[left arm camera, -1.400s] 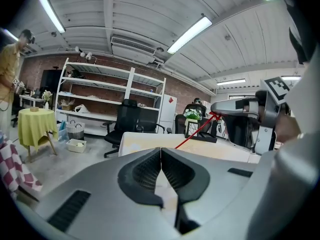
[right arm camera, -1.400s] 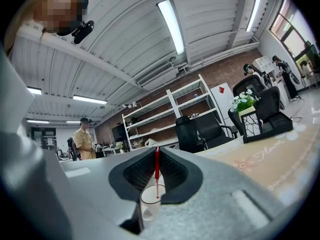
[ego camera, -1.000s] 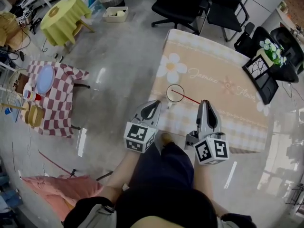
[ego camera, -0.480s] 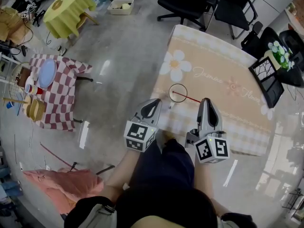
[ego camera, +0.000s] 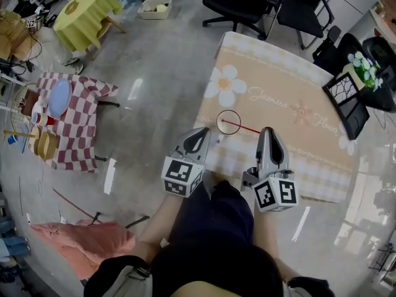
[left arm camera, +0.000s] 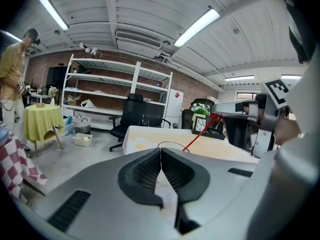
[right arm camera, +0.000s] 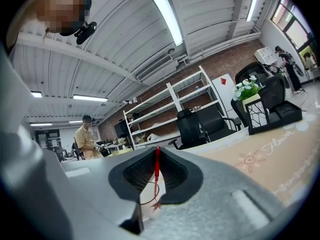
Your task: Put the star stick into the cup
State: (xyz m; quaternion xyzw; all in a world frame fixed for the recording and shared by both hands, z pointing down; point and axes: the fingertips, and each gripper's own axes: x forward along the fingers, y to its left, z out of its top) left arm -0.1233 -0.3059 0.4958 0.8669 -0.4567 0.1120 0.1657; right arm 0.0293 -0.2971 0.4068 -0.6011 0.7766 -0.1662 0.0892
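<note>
Over the last second almost nothing has moved. The right gripper (ego camera: 266,131) is level, its jaws still pinching the near end of the red star stick (ego camera: 244,127). The stick's far end lies over the mouth of the white cup (ego camera: 228,122) on the flowered worktop (ego camera: 291,101), as before. The left gripper (ego camera: 201,132) waits just beside the cup, jaws pressed together on nothing. Judgement: the stick is aligned but not yet released; tipping and letting go remain.

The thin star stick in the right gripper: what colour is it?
Red; the star stick shows best in the right gripper view.
</note>
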